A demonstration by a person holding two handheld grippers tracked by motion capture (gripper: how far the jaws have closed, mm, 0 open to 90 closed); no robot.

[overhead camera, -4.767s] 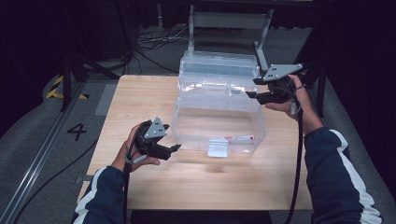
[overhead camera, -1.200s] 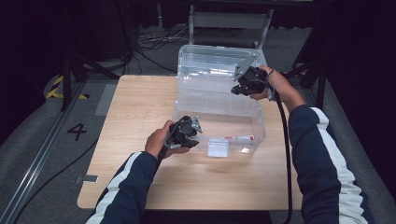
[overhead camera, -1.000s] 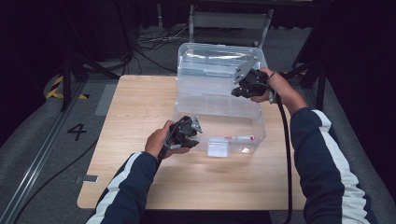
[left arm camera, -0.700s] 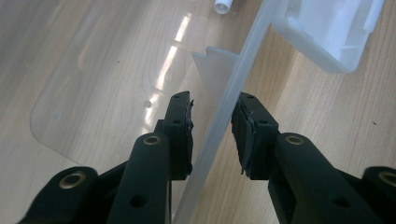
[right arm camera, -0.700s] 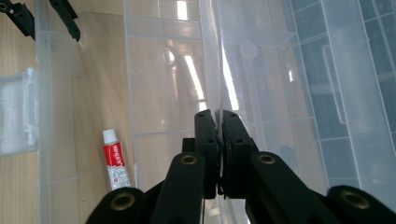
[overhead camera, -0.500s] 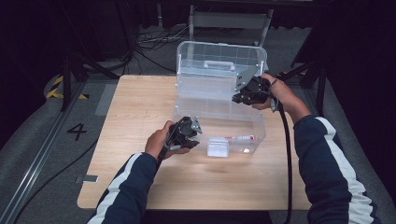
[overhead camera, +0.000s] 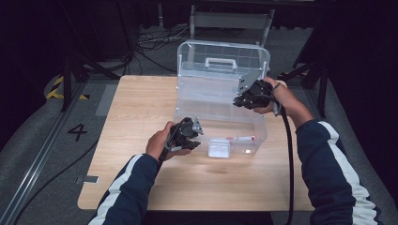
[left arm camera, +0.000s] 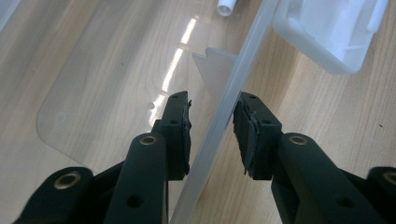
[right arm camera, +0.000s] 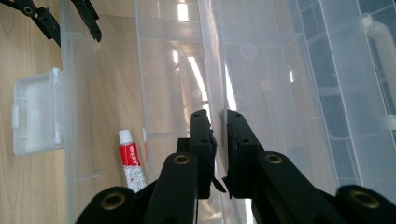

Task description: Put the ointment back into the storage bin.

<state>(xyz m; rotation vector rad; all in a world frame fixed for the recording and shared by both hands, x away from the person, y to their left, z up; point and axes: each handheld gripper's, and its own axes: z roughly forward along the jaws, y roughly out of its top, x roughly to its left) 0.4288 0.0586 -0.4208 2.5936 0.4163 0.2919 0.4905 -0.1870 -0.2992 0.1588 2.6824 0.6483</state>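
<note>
A clear plastic box (overhead camera: 220, 117) stands on the wooden table (overhead camera: 141, 117) with its lid (overhead camera: 220, 61) raised upright at the back. My left gripper (overhead camera: 193, 133) (left arm camera: 212, 100) is at the box's front left corner, shut on the front wall's rim (left arm camera: 243, 51). My right gripper (overhead camera: 241, 96) (right arm camera: 217, 114) holds the lid's right edge (right arm camera: 217, 56). Its jaws have just been opening a little, with the edge still between the pads. A red and white tube (overhead camera: 241, 138) (right arm camera: 130, 161) lies inside the box.
A white latch (overhead camera: 219, 147) (left arm camera: 331, 32) hangs on the box's front wall. The lid has a handle (overhead camera: 219, 63) in its middle. A metal frame (overhead camera: 230, 21) stands behind the table. The tabletop extends bare to the left and front.
The lid has swung up and back, so its handle now faces the camera. My right hand shifted slightly with it. The left gripper stayed put.
</note>
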